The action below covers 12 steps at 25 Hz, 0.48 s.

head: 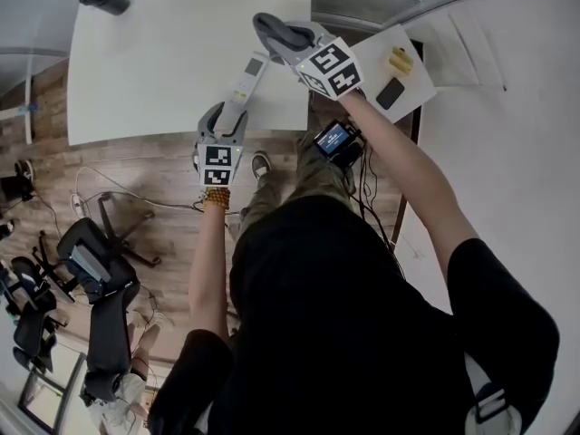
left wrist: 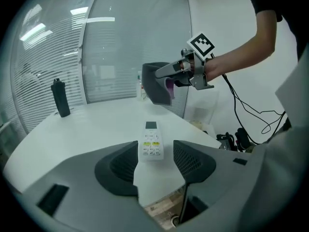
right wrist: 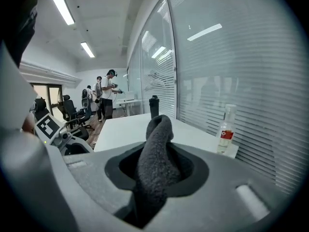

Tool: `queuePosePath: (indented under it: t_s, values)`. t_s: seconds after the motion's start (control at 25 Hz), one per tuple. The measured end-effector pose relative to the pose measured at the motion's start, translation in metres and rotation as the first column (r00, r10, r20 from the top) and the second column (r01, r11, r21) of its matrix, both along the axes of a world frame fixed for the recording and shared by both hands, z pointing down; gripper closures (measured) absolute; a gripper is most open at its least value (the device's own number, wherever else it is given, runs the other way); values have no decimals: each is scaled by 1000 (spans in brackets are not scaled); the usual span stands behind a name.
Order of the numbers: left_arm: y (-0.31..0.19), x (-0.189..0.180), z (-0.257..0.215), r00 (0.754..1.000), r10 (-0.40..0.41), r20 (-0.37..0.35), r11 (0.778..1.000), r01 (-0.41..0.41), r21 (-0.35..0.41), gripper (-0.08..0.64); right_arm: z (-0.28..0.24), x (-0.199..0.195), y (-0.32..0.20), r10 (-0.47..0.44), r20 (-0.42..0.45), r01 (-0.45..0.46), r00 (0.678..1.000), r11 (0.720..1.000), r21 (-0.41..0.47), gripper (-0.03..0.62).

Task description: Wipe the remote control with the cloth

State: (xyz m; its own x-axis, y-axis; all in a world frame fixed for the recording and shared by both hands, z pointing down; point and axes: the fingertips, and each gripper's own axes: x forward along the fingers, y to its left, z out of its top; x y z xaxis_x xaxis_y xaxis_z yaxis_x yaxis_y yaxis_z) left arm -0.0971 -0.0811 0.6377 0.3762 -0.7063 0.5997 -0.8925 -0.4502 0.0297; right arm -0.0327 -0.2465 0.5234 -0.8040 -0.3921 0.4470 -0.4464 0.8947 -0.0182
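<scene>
Now | left gripper (left wrist: 155,153) jaws spread wide, gripping nothing | remote (left wrist: 151,141) lengthwise ahead, display end far | right gripper (right wrist: 161,166) clamps cloth (right wrist: 157,146)

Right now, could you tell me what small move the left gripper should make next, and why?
Probably close the left gripper on the near end of the remote: its jaws stand open either side of it, not yet gripping, while the right gripper holds the cloth above the table.
</scene>
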Motion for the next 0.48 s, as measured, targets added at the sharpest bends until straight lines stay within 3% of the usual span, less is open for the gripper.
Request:
queuePosePath:
  t_s: [0.28, 0.48]
  values:
    - [-6, -3, 39, 1000, -27, 13, 995, 28, -91, 301, 43, -12, -3, -32, -70, 29, 997, 999, -40, 488]
    - [-9, 0, 45, 1000, -21, 2, 993, 21, -113, 301, 58, -20, -5, -55, -102, 47, 993, 996, -75, 488]
